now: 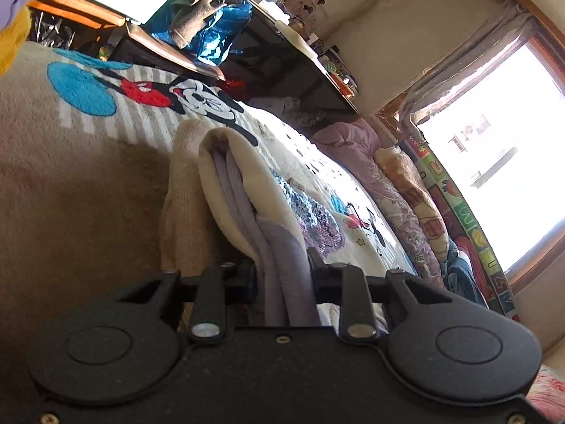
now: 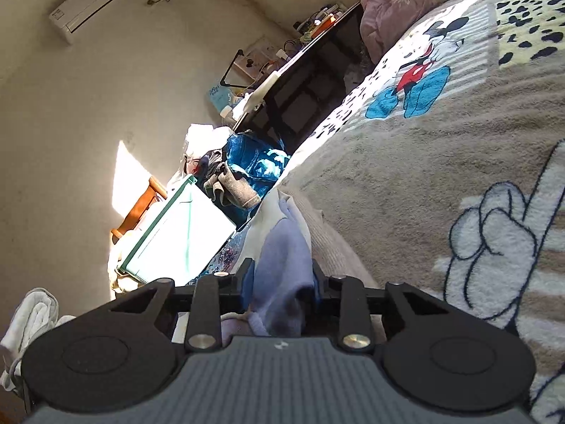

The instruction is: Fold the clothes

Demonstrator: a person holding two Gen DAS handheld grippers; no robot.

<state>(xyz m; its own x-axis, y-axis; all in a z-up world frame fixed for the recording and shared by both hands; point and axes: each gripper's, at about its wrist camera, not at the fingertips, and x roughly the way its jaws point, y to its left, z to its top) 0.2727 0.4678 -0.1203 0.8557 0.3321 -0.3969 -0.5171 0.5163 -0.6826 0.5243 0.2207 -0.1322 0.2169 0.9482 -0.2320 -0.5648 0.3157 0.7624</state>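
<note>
1. The left gripper (image 1: 282,275) pinches a thick bunch of lavender fabric; the cloth fills the gap between its two black fingers and runs back toward the gripper body.
2. That fabric belongs to a garment (image 1: 243,183) of cream fleece with a lavender inner layer, doubled over itself so the cream side wraps outside and the lavender folds show along the edge.
3. Beside the garment on the left lies a beige knitted piece (image 1: 183,194), touching it.
4. Both rest on a plush blanket (image 1: 70,183) printed with cartoon mice, blue circles and grey stripes, spread over a bed.
5. The right gripper (image 2: 280,282) is likewise clamped on a bundle of lavender cloth (image 2: 282,258), which bulges between the fingers; a white-cream edge rises just above it. It is probably the same garment, though the view is too close to be sure.
6. In the right wrist view the cartoon blanket stretches off to the right of the cloth.
7. Past the bed's edge stand a dark desk (image 2: 303,84) crowded with small items, a blue bag (image 2: 257,162) with grey clothes heaped on it, and a green-rimmed white box (image 2: 183,233) in bright sun.
8. An air conditioner (image 2: 102,0) hangs on the cream wall.
9. A sunlit window (image 1: 501,162) with a curtain shows in the left wrist view.
</note>
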